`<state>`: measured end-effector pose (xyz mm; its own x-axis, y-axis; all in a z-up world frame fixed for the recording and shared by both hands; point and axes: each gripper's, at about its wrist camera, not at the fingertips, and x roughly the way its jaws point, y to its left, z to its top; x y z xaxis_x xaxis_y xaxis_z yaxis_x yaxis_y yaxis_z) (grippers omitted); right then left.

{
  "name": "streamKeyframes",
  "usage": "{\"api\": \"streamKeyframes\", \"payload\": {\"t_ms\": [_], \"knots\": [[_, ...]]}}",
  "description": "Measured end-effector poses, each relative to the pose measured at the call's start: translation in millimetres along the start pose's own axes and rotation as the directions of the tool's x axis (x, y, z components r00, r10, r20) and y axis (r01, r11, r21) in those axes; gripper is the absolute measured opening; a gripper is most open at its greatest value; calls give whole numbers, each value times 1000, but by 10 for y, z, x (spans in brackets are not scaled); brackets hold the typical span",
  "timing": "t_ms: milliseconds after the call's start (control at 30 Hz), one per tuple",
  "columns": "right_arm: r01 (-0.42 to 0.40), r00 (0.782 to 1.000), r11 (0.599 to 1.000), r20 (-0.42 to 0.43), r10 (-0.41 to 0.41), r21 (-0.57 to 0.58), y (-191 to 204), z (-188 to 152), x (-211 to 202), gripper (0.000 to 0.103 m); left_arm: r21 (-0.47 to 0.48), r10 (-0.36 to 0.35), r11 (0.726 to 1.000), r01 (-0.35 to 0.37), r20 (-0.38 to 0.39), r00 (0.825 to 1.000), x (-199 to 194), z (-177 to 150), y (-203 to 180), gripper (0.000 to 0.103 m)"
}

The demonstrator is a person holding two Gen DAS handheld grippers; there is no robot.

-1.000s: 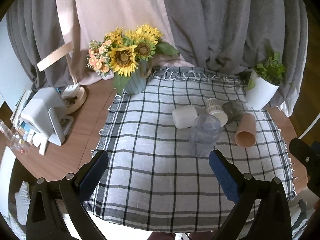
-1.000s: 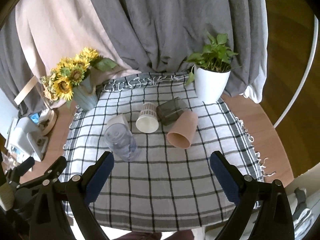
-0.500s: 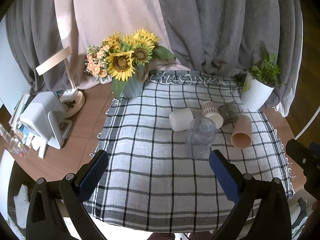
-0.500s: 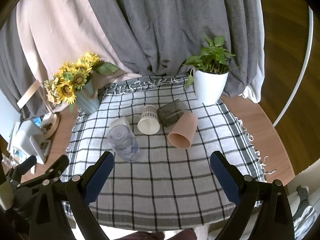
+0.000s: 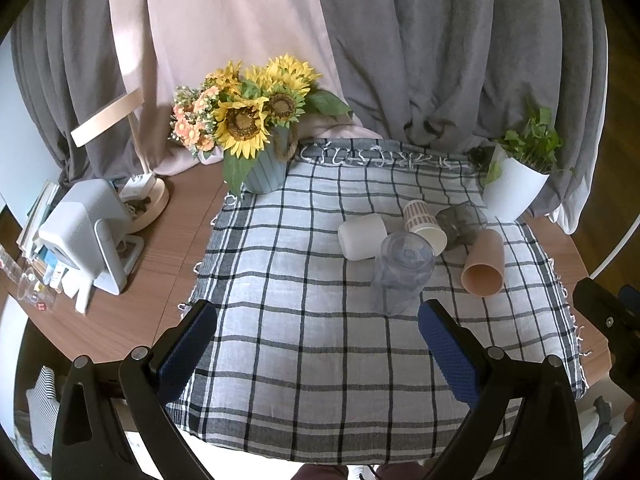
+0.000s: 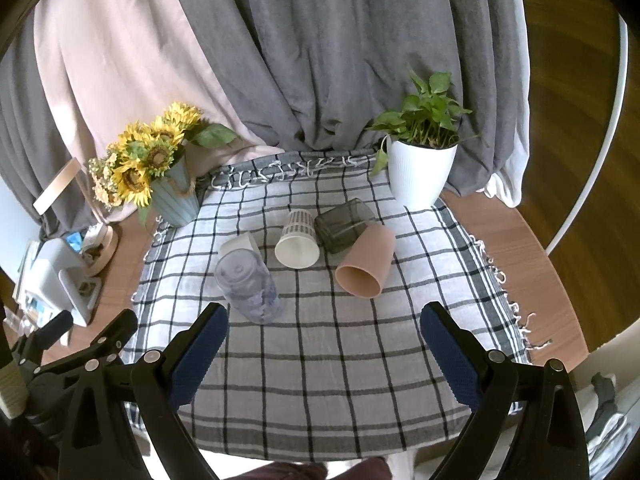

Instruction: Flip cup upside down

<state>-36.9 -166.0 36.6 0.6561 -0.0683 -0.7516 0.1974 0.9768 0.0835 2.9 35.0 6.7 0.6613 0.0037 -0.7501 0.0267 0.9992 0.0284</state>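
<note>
Several cups sit on the checked cloth (image 5: 304, 280) (image 6: 320, 344). A clear plastic cup (image 5: 402, 272) (image 6: 248, 284) stands upside down. A white cup (image 5: 362, 236) (image 6: 239, 245), a patterned paper cup (image 5: 424, 226) (image 6: 298, 238), a dark glass tumbler (image 5: 460, 222) (image 6: 344, 224) and a peach cup (image 5: 484, 268) (image 6: 366, 260) lie on their sides. My left gripper (image 5: 316, 344) is open and empty, held back above the cloth's near part. My right gripper (image 6: 324, 344) is open and empty, also held back from the cups.
A sunflower vase (image 5: 260, 136) (image 6: 172, 188) stands at the cloth's far left corner, a white potted plant (image 5: 516, 184) (image 6: 420, 168) at the far right. A white device (image 5: 86, 232) and a lamp base (image 5: 148, 200) sit on the wooden table at left. Curtains hang behind.
Both grippers have drawn back and up from the cups, which look smaller now. The cups have not moved. Both stay open.
</note>
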Motion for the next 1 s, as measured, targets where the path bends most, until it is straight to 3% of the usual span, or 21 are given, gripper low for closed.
{"api": "streamKeyframes", "payload": {"t_ms": [1000], "knots": [[3, 1000, 1000, -15, -3, 5, -55, 34, 59, 97, 14, -7, 1000, 7, -6, 1000, 68, 1, -72, 103]]}}
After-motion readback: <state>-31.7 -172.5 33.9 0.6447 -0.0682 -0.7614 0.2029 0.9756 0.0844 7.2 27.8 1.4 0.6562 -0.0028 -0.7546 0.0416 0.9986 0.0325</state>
